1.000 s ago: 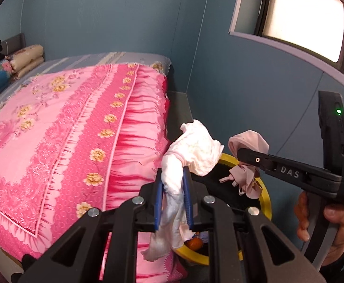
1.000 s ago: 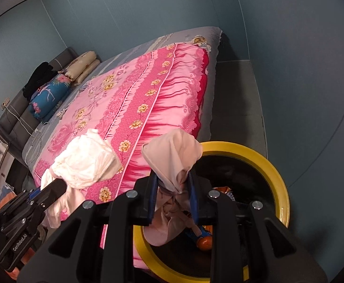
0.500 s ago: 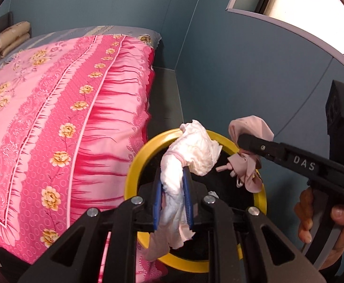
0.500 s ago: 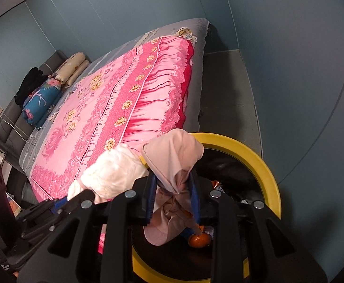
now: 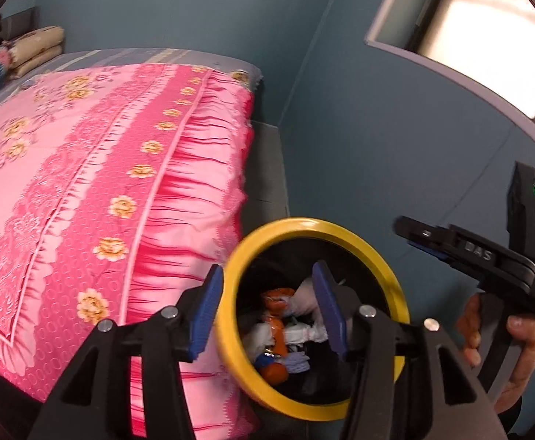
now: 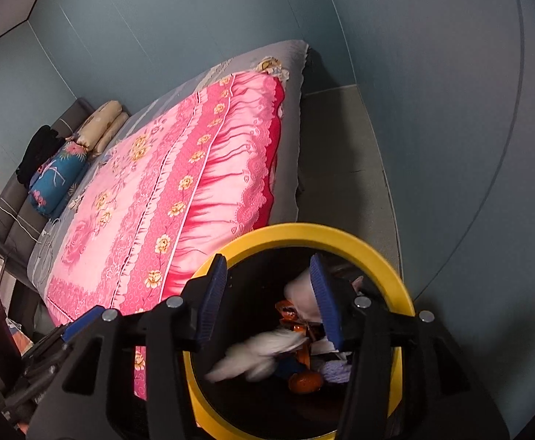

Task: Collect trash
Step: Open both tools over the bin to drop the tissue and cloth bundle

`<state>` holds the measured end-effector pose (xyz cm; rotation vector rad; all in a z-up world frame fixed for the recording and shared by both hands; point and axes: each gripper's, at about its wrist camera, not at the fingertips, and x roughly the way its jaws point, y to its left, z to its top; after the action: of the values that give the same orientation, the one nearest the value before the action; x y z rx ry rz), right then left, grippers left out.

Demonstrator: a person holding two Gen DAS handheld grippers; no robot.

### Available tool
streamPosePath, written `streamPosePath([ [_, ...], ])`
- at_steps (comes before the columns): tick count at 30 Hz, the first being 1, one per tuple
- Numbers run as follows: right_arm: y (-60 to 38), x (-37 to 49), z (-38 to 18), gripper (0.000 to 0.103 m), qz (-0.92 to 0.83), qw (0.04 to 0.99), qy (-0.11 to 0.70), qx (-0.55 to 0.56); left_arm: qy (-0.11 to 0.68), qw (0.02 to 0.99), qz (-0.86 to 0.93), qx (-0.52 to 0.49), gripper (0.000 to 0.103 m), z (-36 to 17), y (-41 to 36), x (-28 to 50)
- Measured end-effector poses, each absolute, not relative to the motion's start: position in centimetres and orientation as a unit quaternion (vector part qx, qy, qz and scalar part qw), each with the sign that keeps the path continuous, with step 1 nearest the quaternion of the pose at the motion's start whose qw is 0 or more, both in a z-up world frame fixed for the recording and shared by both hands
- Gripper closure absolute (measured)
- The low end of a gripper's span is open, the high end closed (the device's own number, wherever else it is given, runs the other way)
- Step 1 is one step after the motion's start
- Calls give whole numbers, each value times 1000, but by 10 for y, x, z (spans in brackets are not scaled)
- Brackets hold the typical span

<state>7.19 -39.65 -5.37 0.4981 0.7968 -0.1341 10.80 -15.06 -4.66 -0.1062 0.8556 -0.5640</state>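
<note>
With both spread wide and empty, left claw (image 5: pixel 265 308) and right claw (image 6: pixel 269 299) hang over the yellow-rimmed bin (image 5: pixel 341 229); trash (image 5: pixel 286 330) lies inside it, right of the pink bed (image 5: pixel 95 168).

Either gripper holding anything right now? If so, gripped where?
Nothing held. The left gripper and right gripper are both open and empty over the yellow-rimmed black trash bin; crumpled white tissue lies inside it.

Left gripper (image 5: pixel 265 302) and right gripper (image 6: pixel 269 293), jaws apparently spread wide, empty.
</note>
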Motion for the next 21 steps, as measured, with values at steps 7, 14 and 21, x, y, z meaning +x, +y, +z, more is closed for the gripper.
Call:
streamPosePath([
  [7, -383, 85, -53, 56, -48, 890, 396, 220, 413, 882, -216, -74, 55, -55, -94, 114],
  [14, -329, 114, -50, 50, 11, 891, 420, 169, 398, 901, -149, -88, 55, -59, -32, 109],
  [21, -245, 136, -52, 38, 58, 901, 421, 89, 371, 919, -82, -107, 37, -54, 26, 96],
])
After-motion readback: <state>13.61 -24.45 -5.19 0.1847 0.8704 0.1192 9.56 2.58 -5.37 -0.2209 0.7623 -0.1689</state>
